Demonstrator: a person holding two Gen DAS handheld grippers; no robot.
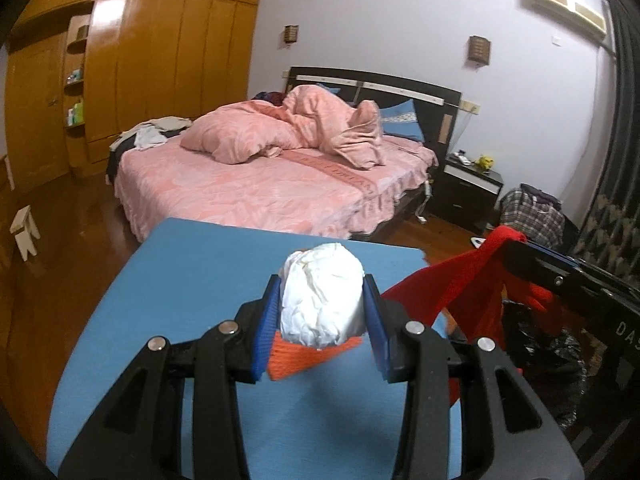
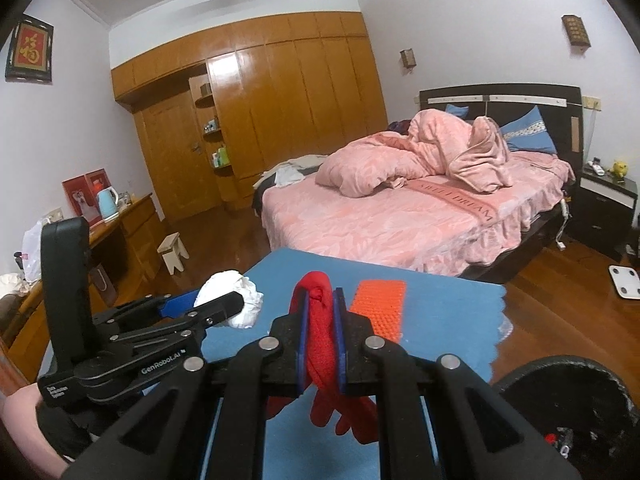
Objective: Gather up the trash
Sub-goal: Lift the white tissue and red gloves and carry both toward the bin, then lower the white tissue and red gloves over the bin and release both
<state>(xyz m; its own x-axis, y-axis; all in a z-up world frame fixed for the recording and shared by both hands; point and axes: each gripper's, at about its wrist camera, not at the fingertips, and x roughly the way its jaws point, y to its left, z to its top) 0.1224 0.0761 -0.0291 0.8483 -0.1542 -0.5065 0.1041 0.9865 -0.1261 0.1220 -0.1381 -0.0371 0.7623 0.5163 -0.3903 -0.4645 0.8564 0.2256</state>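
While both grippers carry trash, the bin (image 2: 568,404) lies lower right, nearest the right gripper (image 2: 320,312).
Right fingers clamp the red cloth (image 2: 320,344); left gripper (image 1: 322,312) grips the paper wad (image 1: 322,300).

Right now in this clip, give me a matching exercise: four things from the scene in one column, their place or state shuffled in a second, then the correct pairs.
Things
1. crumpled white paper wad
2. red knitted glove
3. flat orange ribbed pad
4. black-lined trash bin

Place or state
A. lying loose on the blue mat
B. clamped in the right tool
C. on the floor beside the mat, at the right
D. pinched between the pads of the left tool

Pairs: 1-D, 2-B, 3-A, 4-C
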